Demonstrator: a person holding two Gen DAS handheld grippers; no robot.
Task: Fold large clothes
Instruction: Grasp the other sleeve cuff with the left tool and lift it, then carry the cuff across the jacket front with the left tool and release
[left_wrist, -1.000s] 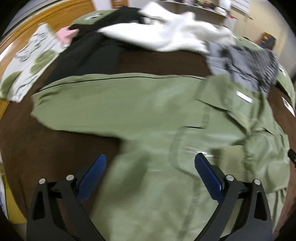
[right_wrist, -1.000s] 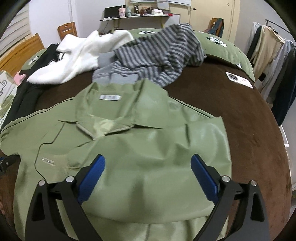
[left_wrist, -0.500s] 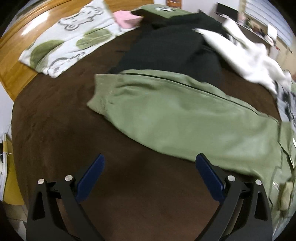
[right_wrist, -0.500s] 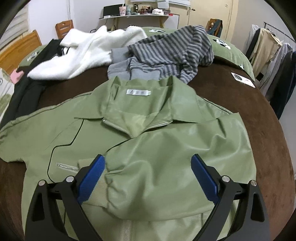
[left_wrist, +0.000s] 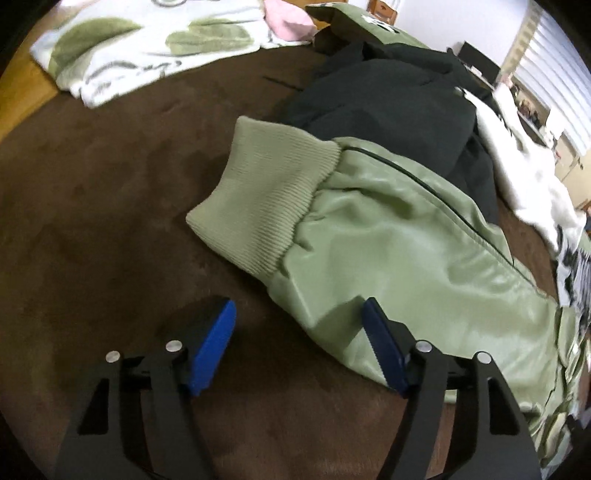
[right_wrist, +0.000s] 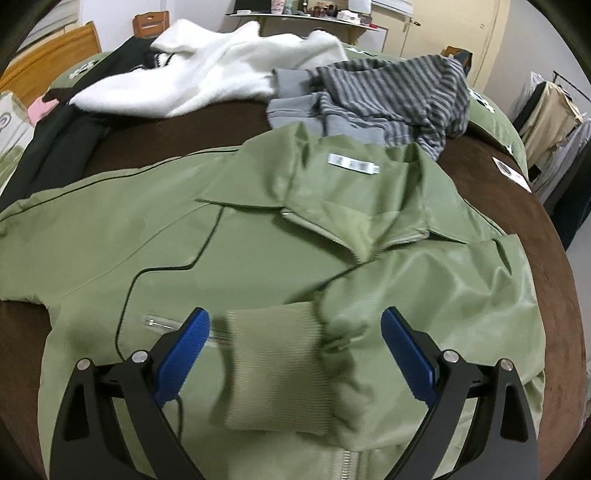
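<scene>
The green jacket (right_wrist: 258, 240) runs off the bottom edge, its label unreadable.

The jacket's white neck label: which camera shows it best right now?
The right wrist view: the white neck label lies in plain sight inside the green jacket's open collar. The left wrist view shows only the outstretched sleeve and ribbed cuff, no label.

Left hand-held gripper (left_wrist: 297, 332) points steeply down, jaws just closing yet apart; right hand-held gripper (right_wrist: 295, 347) gapes wide.
</scene>
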